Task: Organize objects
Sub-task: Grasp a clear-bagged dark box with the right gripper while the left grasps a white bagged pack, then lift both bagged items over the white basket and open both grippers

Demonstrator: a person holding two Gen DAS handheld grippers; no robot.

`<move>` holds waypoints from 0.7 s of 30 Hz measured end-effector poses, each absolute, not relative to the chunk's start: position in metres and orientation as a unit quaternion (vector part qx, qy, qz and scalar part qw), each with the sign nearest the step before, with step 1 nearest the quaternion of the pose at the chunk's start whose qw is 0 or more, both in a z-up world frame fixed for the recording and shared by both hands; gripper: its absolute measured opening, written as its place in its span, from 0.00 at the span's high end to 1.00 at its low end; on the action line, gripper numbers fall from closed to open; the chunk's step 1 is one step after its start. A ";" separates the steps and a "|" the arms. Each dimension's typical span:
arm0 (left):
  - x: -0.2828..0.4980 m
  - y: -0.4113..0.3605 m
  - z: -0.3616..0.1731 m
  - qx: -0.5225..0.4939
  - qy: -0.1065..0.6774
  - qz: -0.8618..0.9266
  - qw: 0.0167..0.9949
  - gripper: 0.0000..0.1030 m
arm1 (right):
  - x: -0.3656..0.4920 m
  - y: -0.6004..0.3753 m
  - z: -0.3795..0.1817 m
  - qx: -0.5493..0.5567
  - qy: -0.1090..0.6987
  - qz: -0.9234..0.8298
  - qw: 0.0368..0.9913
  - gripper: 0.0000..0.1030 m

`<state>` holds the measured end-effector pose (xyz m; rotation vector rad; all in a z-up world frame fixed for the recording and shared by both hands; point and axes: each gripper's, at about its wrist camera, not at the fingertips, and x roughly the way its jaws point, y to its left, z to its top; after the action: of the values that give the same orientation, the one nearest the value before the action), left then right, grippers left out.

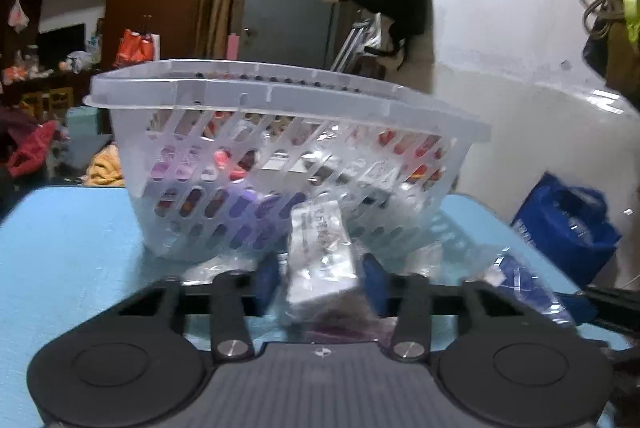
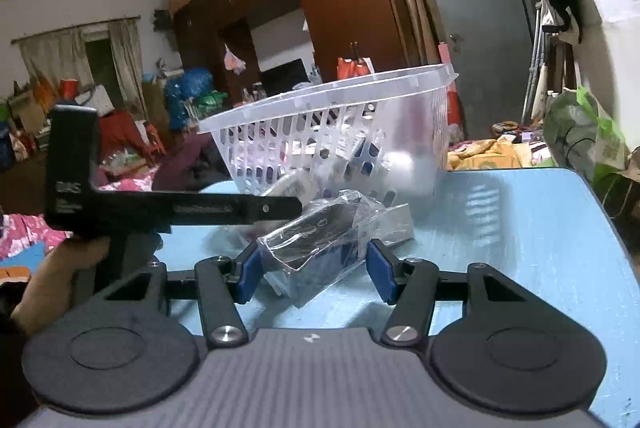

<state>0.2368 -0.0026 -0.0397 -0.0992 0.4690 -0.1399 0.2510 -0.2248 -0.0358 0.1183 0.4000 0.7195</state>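
Blue-padded fingers [image 1: 266, 284] of left gripper [image 1: 320, 282] narrowed onto white boxed item in clear wrap [image 1: 322, 260]. Right gripper [image 2: 314, 274] partly closed on dark item in crinkled clear plastic bag [image 2: 316, 248], resting on light-blue tabletop [image 2: 520, 248]. Beyond, translucent slotted plastic basket [image 1: 280, 132], tilted, holding mixed items.

Two fisheye cameras ride low above a blue counter [image 1: 60, 248], each looking forward along its own fingers. The left view faces the slotted basket [image 1: 280, 156] head-on and close. The right view sees the same basket [image 2: 340, 132] from farther right, with the room behind it.
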 end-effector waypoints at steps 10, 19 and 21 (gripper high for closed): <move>0.181 0.042 -0.034 -0.101 0.186 -0.086 0.973 0.58 | 0.240 -0.230 -0.039 0.065 0.167 0.353 0.918 0.43; 0.136 0.061 -0.052 -0.132 0.138 -0.085 0.978 0.58 | 0.237 -0.231 -0.039 0.062 0.151 0.352 0.921 0.43; 0.137 0.063 -0.056 -0.133 0.136 -0.091 0.977 0.58 | 0.234 -0.231 -0.040 0.060 0.144 0.351 0.923 0.43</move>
<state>0.1365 0.0626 -0.0556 -0.2686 0.2734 -0.1839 0.2343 -0.2311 -0.0396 0.1225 0.2962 0.7200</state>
